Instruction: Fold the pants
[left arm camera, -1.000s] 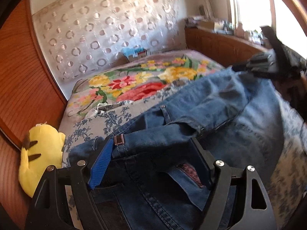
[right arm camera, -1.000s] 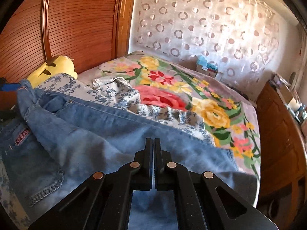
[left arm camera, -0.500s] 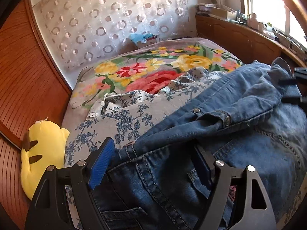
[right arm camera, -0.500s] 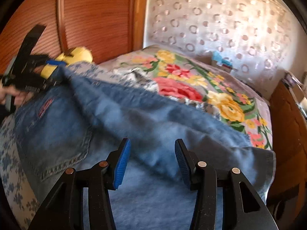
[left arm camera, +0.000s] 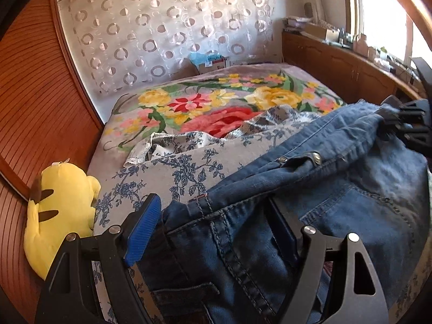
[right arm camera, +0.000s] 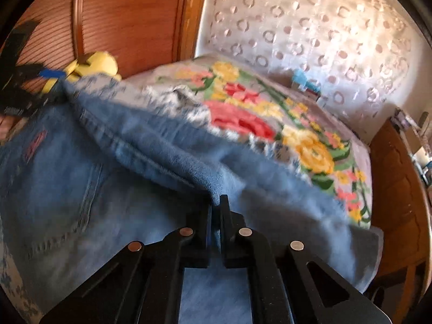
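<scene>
Blue denim pants lie on the bed, waistband toward the left gripper. My left gripper is open, its blue-padded fingers standing on either side of the waistband corner. My right gripper is shut on a fold of the pants near the middle of the leg. The right gripper also shows at the right edge of the left wrist view, holding the denim. The left gripper shows blurred at the far left of the right wrist view.
A flowered bedspread and a blue-print sheet cover the bed. A yellow plush toy lies against the wooden wall. A wooden cabinet runs along the right side. A small box sits at the bed's head.
The right gripper opened half a second ago and has shut again on a fold of denim. The left gripper stays open around the waistband, the pants pulled flatter.
</scene>
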Demonstrator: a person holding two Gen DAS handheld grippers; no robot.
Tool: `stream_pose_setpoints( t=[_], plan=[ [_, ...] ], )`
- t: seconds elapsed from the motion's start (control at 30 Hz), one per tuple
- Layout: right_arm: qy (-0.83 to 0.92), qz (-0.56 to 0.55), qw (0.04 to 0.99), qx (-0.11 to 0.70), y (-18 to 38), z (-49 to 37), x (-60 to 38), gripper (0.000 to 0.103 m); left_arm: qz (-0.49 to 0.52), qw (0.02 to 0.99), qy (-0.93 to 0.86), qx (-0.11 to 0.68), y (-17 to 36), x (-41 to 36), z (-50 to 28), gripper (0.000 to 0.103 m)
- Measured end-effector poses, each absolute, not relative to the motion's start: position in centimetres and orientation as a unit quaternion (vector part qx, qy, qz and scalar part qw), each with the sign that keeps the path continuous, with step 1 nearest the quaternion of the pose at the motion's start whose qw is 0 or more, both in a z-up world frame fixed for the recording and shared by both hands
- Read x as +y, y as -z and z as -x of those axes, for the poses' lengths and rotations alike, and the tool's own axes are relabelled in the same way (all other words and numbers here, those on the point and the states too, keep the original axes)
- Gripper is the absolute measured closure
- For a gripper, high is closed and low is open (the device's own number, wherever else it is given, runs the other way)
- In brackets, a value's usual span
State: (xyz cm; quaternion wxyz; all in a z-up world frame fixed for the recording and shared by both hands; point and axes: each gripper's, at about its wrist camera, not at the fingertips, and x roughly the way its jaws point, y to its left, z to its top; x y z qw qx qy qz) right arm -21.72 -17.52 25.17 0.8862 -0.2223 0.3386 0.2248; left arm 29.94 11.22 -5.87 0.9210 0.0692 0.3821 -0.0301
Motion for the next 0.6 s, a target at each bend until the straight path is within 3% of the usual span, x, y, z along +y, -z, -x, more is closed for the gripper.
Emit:
stream_pose_setpoints(
  t=[0.27,0.33,0.4,0.47,0.6],
  plan=[
    [-0.197,0.196,0.895,0.348,-24.8,17.1,-14.2,0.099,-0.043,0.931,0.063,0.356,3.8,10.4,-28.4,0.022],
    [-0.207,0.160,0.897,0.357,-24.8,16.5,-14.5,0.093,-0.035,0.934,0.076,0.348,3.4,9.8,-28.2,0.022],
    [-0.208,0.136,0.901,0.356,-25.0,16.1,-15.4,0.084,-0.027,0.935,0.088,0.343,3.1,9.2,-28.2,0.015],
    [-0.204,0.120,0.907,0.348,-25.3,16.4,-16.6,0.065,-0.018,0.935,0.103,0.338,2.9,8.4,-28.3,0.014],
    [-0.187,0.091,0.921,0.329,-26.3,18.6,-20.2,0.061,-0.002,0.931,0.116,0.345,3.3,6.7,-29.0,0.014]
  ],
)
